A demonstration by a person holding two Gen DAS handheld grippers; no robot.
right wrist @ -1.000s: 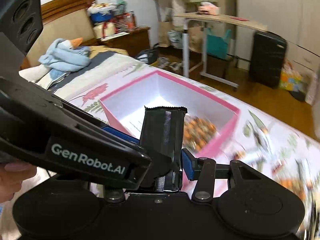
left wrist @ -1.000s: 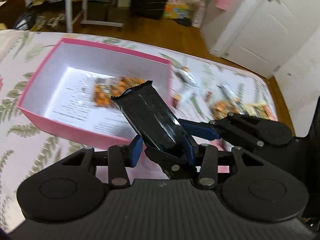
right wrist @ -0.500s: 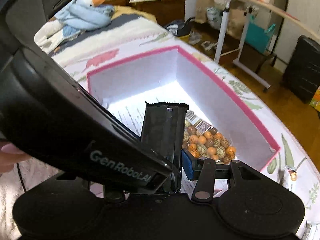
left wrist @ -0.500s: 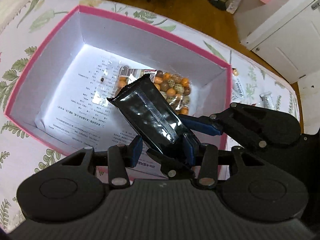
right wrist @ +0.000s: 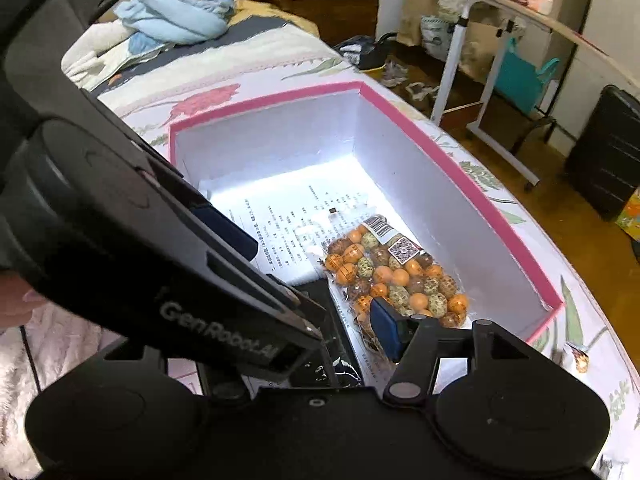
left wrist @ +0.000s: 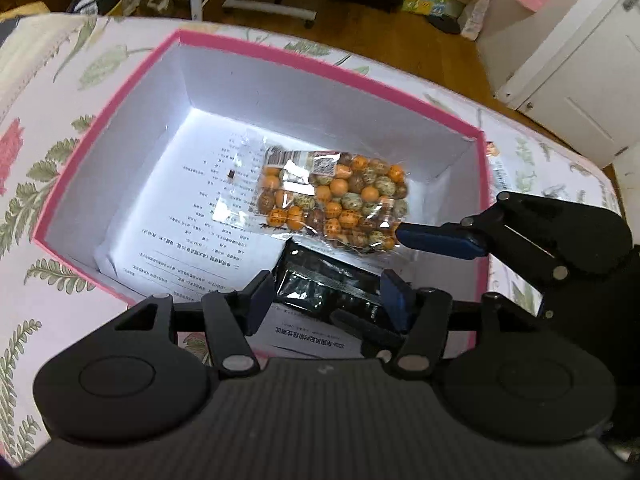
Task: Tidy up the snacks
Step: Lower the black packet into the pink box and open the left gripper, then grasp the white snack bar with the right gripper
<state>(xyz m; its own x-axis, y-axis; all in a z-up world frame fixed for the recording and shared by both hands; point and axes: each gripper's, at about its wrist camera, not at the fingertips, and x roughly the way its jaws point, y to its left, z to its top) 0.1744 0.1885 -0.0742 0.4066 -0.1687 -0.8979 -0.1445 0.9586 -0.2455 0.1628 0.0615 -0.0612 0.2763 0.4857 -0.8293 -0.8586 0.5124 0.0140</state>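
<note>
Inside the pink box [left wrist: 328, 60], we see the black packet [left wrist: 328, 284] lying flat beside the bag of nuts [left wrist: 336, 196]. Both the left gripper [left wrist: 328, 300] and right gripper [right wrist: 352, 320] have just opened, apparently releasing it; this snack is stowed.

The pink box [left wrist: 256, 50] looks like matt cardboard, white inside, lined with printed paper [left wrist: 188, 216]. In it lie a clear glossy plastic bag [left wrist: 336, 200] and a shiny black wrapper [left wrist: 332, 284], probably foil. The bedspread [left wrist: 36, 168] under the box is printed cloth.
</note>
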